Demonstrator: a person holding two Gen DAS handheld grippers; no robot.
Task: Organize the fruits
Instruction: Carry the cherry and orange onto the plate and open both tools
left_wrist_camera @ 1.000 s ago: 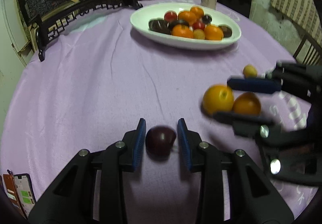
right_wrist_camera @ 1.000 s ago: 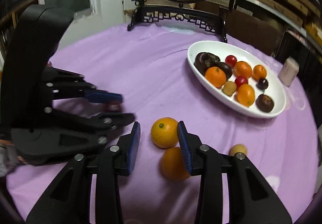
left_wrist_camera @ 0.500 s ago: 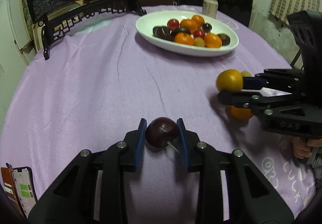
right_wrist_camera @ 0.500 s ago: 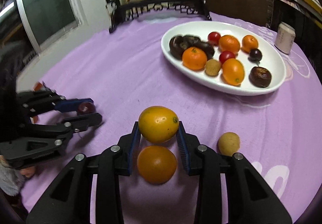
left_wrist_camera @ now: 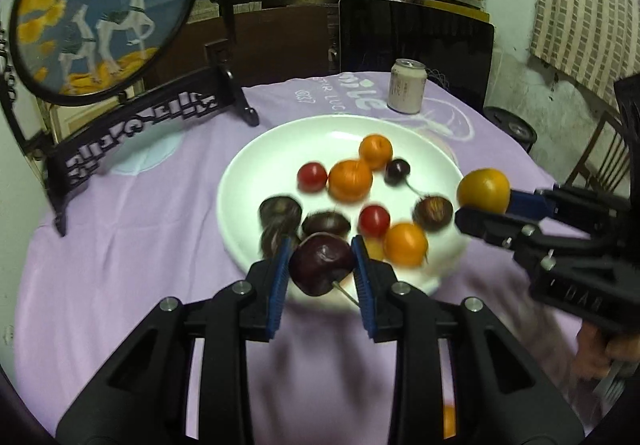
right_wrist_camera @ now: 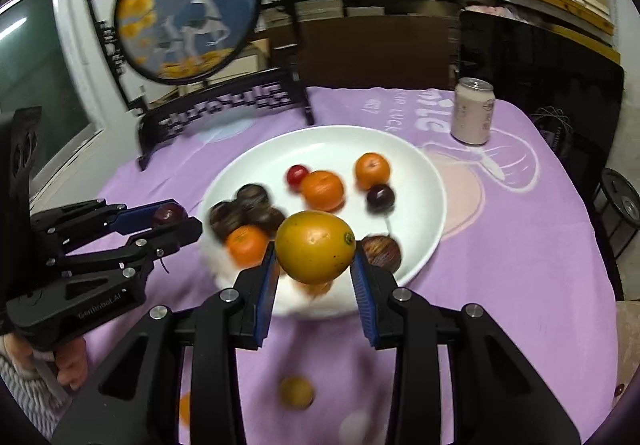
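My left gripper (left_wrist_camera: 320,265) is shut on a dark red cherry (left_wrist_camera: 322,263) with a stem and holds it above the near rim of the white plate (left_wrist_camera: 256,173). My right gripper (right_wrist_camera: 314,265) is shut on a yellow-orange fruit (right_wrist_camera: 315,247) and holds it above the plate's near edge (right_wrist_camera: 424,245). The plate holds several oranges, red cherries and dark fruits. In the left wrist view the right gripper (left_wrist_camera: 480,205) hangs at the plate's right side. In the right wrist view the left gripper (right_wrist_camera: 176,219) is at the plate's left.
A pink can (left_wrist_camera: 406,91) stands behind the plate on the purple tablecloth. A round painted screen on a black stand (left_wrist_camera: 100,5) is at the back left. A small yellow fruit (right_wrist_camera: 296,391) and an orange fruit (right_wrist_camera: 185,407) lie on the cloth near me.
Both grippers have lifted their fruits off the cloth and moved forward to the plate. The plate now looms close below them.
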